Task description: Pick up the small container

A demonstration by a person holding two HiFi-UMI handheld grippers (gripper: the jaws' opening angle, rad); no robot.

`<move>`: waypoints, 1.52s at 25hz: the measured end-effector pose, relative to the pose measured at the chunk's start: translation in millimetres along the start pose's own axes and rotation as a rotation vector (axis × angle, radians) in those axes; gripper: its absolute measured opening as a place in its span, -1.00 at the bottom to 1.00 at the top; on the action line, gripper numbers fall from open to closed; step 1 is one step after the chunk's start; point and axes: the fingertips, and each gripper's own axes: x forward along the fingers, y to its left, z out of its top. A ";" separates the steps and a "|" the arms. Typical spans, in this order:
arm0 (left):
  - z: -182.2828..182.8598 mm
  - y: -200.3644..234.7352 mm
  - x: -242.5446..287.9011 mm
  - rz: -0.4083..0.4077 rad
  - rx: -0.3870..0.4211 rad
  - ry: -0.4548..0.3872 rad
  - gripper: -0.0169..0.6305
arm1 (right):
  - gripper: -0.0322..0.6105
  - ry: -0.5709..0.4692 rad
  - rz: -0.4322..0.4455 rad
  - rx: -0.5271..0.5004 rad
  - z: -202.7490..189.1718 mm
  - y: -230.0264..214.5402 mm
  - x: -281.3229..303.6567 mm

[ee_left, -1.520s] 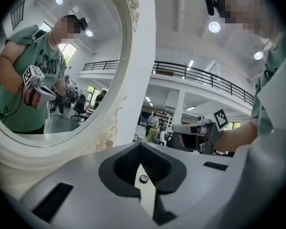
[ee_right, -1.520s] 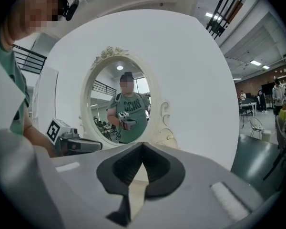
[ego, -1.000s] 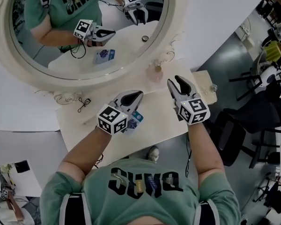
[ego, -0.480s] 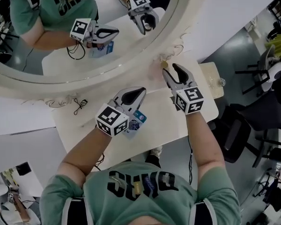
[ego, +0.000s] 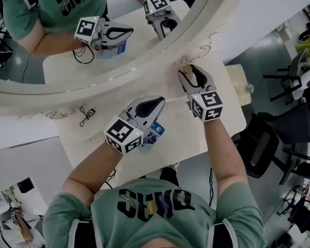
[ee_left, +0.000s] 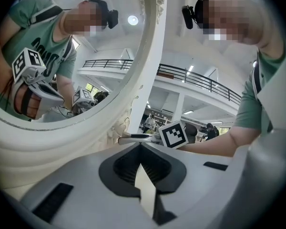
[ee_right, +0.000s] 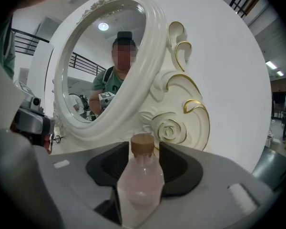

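Note:
The small container is a clear bottle of pale pink liquid with a brown cap. It stands upright on the cream table, close against the mirror's white frame. In the head view only its cap shows. My right gripper reaches around it, with the bottle between the two dark pads. Those jaws are opening and there is a gap at the cap on each side. My left gripper hovers over the table's middle, jaws together, holding nothing.
A blue packet lies on the table under my left gripper. A small black cable lies at the table's left, by the mirror. The oval mirror reflects both grippers. The table's right edge drops to a grey floor with chairs.
My right gripper has moved forward to the mirror's base and now has the bottle between its jaws, which have spread wider. The left gripper has stayed nearly in place.

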 end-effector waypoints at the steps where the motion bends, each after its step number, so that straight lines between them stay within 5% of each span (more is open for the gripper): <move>1: -0.5 0.5 0.0 -0.001 -0.003 -0.001 -0.95 | -0.29 0.003 -0.003 -0.002 -0.6 -0.8 2.9; 16: 1.6 -7.7 -3.1 -0.009 -0.003 -0.017 -0.95 | -0.45 -0.060 -0.055 0.027 17.0 -12.1 -28.5; 38: 84.4 -91.0 0.2 -0.065 0.092 -0.083 -0.95 | -0.45 -0.096 -0.104 -0.011 109.3 -18.3 -136.6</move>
